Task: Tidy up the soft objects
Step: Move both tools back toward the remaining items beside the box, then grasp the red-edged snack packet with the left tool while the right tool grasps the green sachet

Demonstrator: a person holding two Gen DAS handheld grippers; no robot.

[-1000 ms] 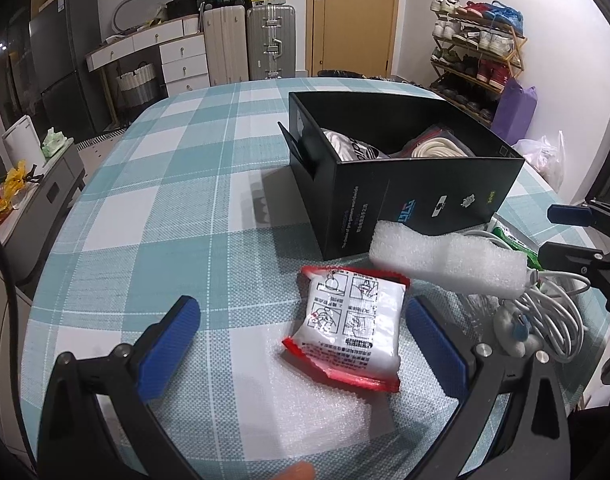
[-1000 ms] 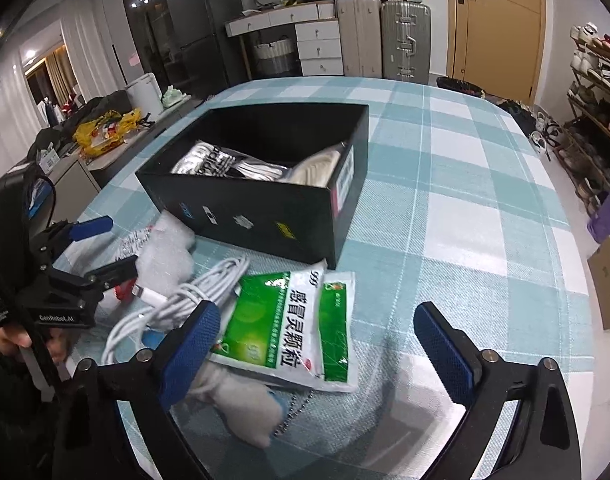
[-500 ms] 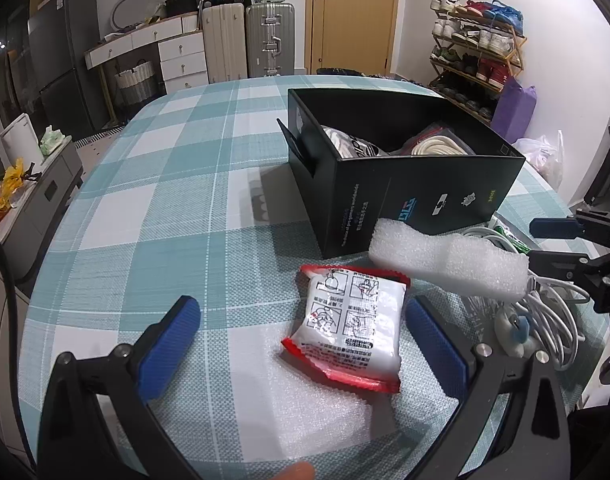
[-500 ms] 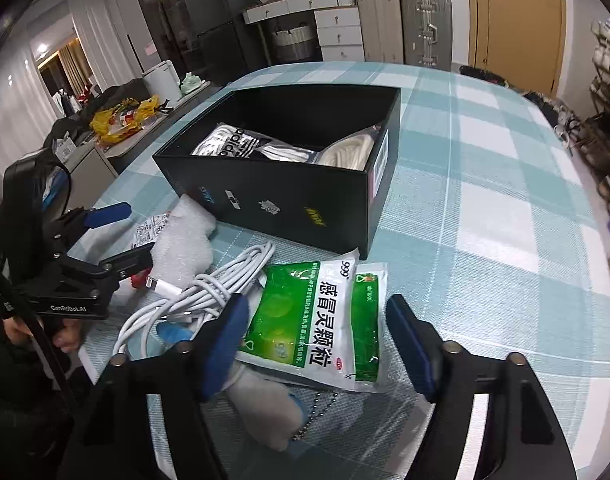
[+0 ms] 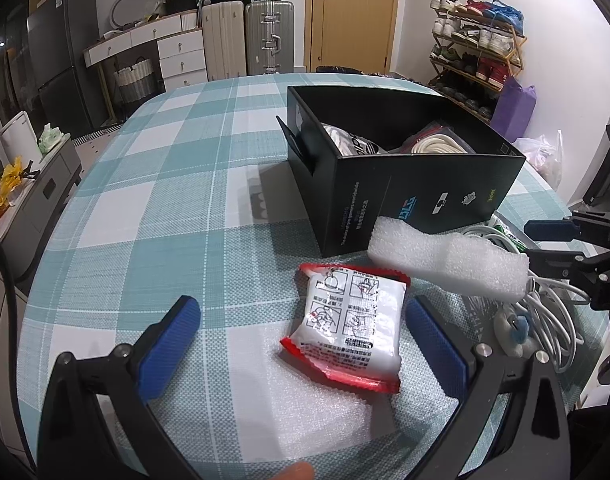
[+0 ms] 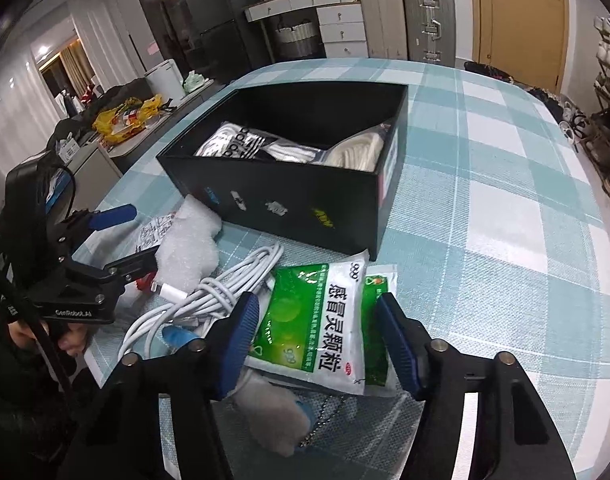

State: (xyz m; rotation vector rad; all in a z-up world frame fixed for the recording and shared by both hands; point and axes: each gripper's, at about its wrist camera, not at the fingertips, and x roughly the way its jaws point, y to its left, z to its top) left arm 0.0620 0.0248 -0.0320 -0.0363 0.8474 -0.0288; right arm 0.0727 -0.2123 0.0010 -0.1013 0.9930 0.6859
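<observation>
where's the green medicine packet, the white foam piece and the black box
green medicine packet [image 6: 325, 316]: right wrist view, on its green printed face
white foam piece [image 5: 449, 260]: left wrist view, mid-length on its top surface
black box [image 5: 417, 196]: left wrist view, on its near outer wall

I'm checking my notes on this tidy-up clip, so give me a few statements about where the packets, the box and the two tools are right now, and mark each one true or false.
1. The right tool straddles the green packet with its fingers open. True.
2. The black box has nothing in it. False: it holds a black and white wrapped item and a coil of pale rope.
3. The left tool is shut on the red-edged packet. False: it is open, and the packet lies on the table between its fingers.
4. The white cable lies outside the box, beside the green packet. True.
5. The white foam piece is inside the box. False: it is outside, in front of the box.
</observation>
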